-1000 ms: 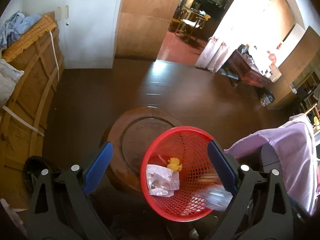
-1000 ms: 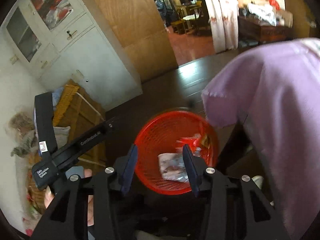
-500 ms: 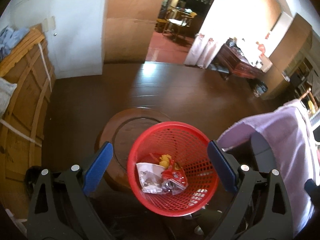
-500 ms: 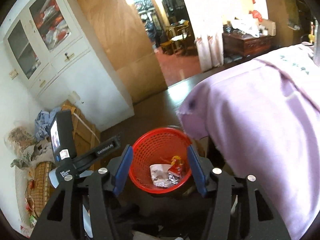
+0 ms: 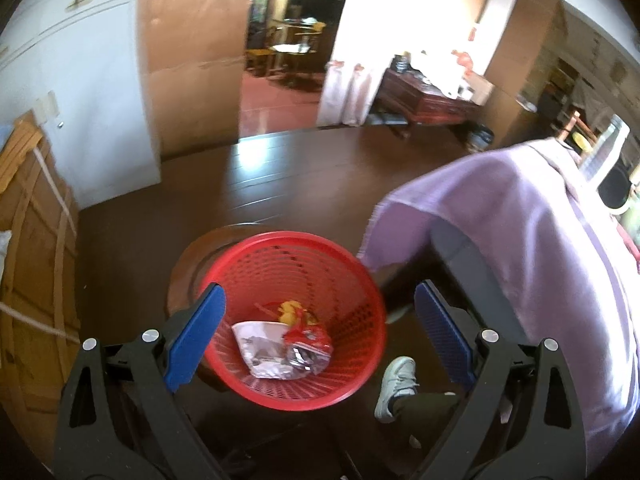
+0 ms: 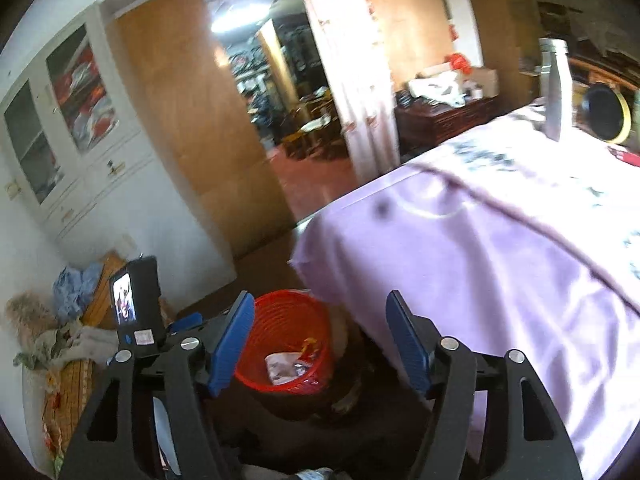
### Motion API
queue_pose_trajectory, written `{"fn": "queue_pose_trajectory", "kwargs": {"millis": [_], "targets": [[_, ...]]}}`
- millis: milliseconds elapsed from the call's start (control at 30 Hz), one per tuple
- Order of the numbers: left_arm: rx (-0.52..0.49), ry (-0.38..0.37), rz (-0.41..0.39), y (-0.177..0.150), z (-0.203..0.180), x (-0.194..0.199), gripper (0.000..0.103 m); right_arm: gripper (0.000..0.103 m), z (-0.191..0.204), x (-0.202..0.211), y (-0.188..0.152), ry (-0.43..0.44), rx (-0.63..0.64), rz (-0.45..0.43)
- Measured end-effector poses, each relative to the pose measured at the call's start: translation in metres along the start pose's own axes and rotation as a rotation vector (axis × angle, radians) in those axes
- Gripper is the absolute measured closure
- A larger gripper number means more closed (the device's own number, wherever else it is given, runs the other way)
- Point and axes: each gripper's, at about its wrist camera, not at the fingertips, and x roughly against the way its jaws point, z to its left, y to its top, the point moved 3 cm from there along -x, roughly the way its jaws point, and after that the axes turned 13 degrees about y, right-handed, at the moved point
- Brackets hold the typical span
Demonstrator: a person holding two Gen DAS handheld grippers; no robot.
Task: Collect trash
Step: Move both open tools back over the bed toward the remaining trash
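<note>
A red mesh basket (image 5: 352, 280) stands on a round wooden stand (image 5: 186, 272) on the dark floor. In it lie a white wrapper (image 5: 260, 354), a red snack wrapper (image 5: 310, 334) and a yellow scrap (image 5: 289, 307). My left gripper (image 5: 319, 295) hangs open above the basket, nothing between its blue pads. In the right wrist view the basket (image 6: 288, 312) sits lower and farther off, the wrappers (image 6: 286, 366) visible inside. My right gripper (image 6: 320, 300) is above it, its jaws opening and empty. The left gripper's body (image 6: 136, 312) shows at the left.
A table draped in purple cloth (image 5: 520, 240) (image 6: 480, 260) stands right of the basket. A person's white shoe (image 5: 396, 384) is on the floor beside it. Wooden boards (image 5: 36, 264) lean at the left, by a white cabinet (image 6: 100, 184). Dark floor lies beyond.
The red wrapper dropped into the basket. Both grippers pulled back and up, so the basket looks smaller. The right jaws spread wider.
</note>
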Motion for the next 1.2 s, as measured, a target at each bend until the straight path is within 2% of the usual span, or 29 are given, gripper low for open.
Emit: {"fn": "queue_pose_trajectory", "kwargs": {"millis": [300, 467, 667, 800, 967, 1200], "targets": [[-0.131, -0.152, -0.008, -0.02, -0.054, 0.027, 0.01, 0.028, -0.063, 0.106, -0.023, -0.153, -0.095, -0.166], [-0.236, -0.238, -0.003, -0.036, -0.099, 0.051, 0.01, 0.027, -0.106, 0.166, -0.042, -0.262, -0.175, -0.26], [-0.367, -0.33, -0.029, -0.059, -0.153, 0.089, 0.01, 0.026, -0.164, 0.238, -0.076, -0.351, -0.302, -0.375], [-0.445, -0.403, -0.007, -0.072, -0.192, 0.105, 0.01, 0.025, -0.201, 0.279, -0.103, -0.391, -0.387, -0.441], [-0.536, -0.458, 0.002, -0.084, -0.24, 0.122, 0.01, 0.025, -0.234, 0.314, -0.128, -0.444, -0.444, -0.486], [-0.689, -0.499, -0.051, -0.093, -0.319, 0.156, 0.01, 0.022, -0.264, 0.342, -0.128, -0.539, -0.441, -0.486]]}}
